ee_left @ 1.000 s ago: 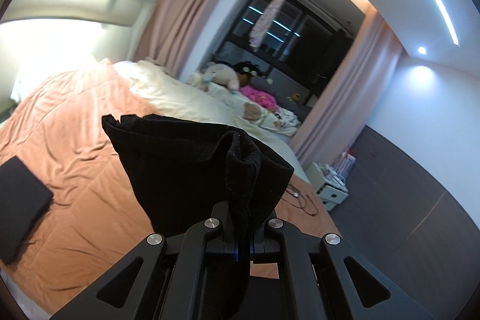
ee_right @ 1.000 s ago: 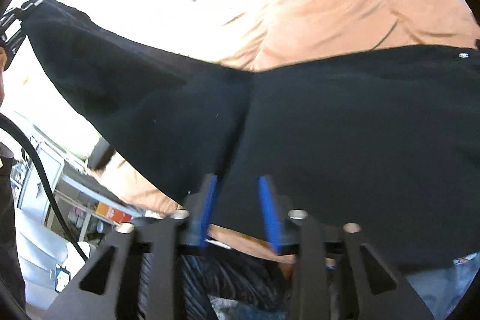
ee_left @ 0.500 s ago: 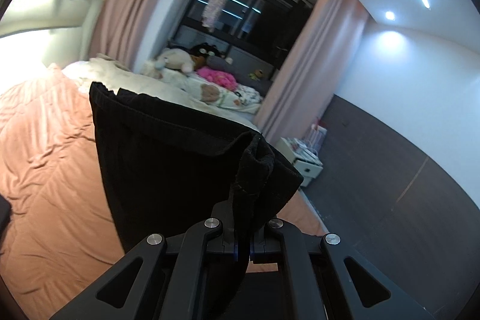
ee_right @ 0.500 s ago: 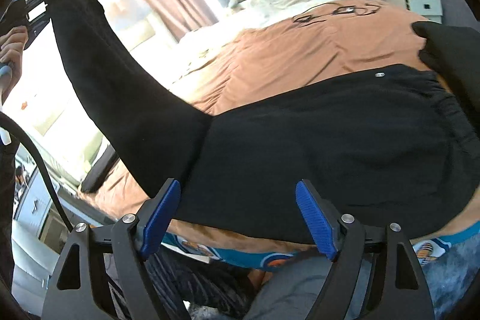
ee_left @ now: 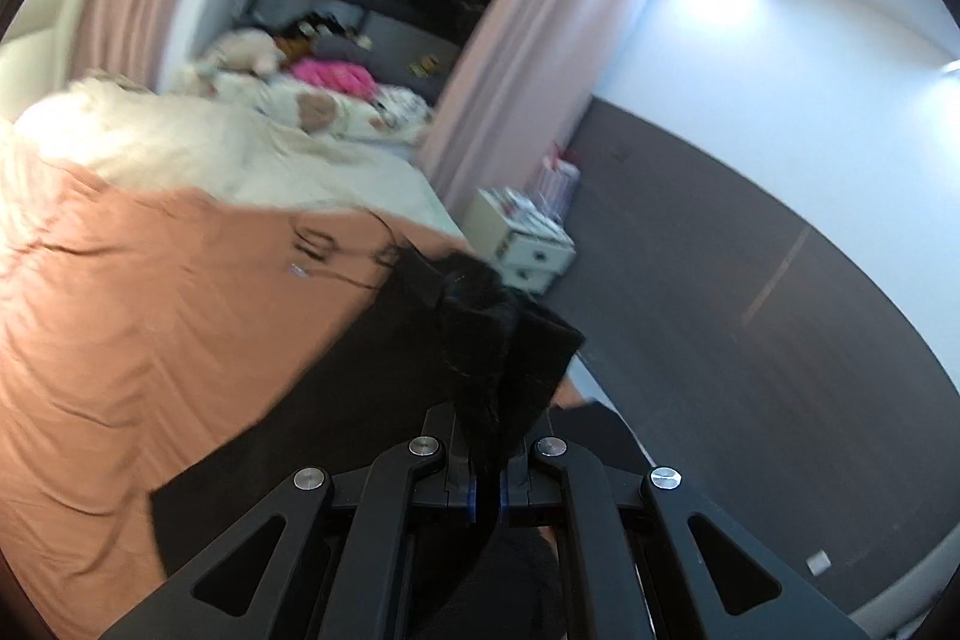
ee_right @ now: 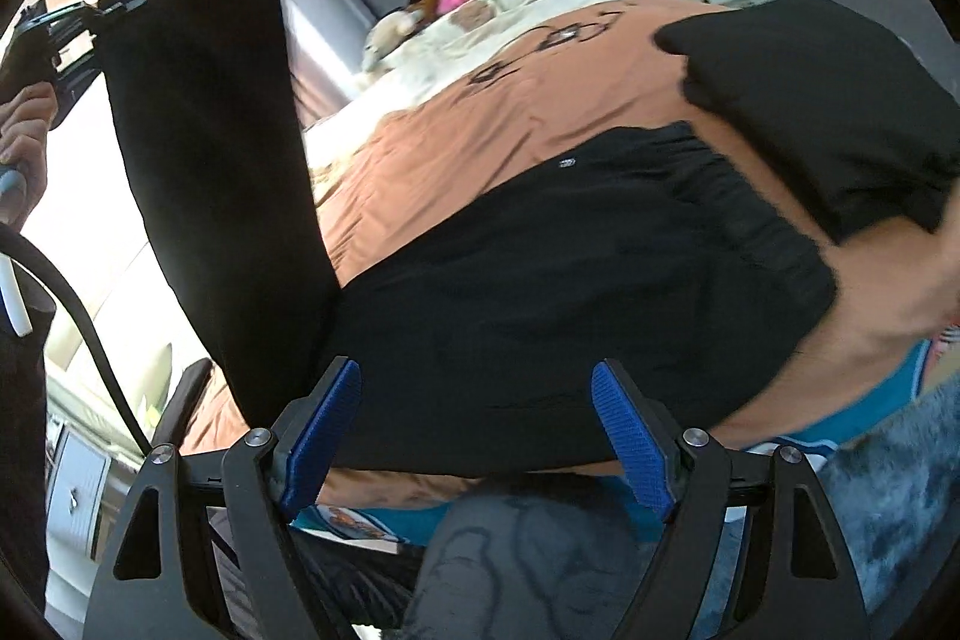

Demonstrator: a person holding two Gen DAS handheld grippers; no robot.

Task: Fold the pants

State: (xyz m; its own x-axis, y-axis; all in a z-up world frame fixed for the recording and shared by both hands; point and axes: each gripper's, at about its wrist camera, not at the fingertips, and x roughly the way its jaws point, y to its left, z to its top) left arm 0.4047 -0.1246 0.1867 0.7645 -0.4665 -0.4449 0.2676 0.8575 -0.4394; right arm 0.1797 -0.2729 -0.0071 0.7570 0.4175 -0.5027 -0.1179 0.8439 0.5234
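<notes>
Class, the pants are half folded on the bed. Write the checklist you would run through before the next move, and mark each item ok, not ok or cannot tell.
1. Left gripper shut on the pant leg hem: ok.
2. Right gripper open, its jaws having just been opening, and pinching no cloth: ok.
3. Pants waistband lying flat on the orange bedspread: ok.
4. Lifted pant leg hanging without a twist: ok in the right wrist view.
5. Other folded black garment lies apart from the waistband: ok.
6. Both leg hems stacked evenly in the left gripper: cannot tell, the cloth is bunched and blurred.
</notes>
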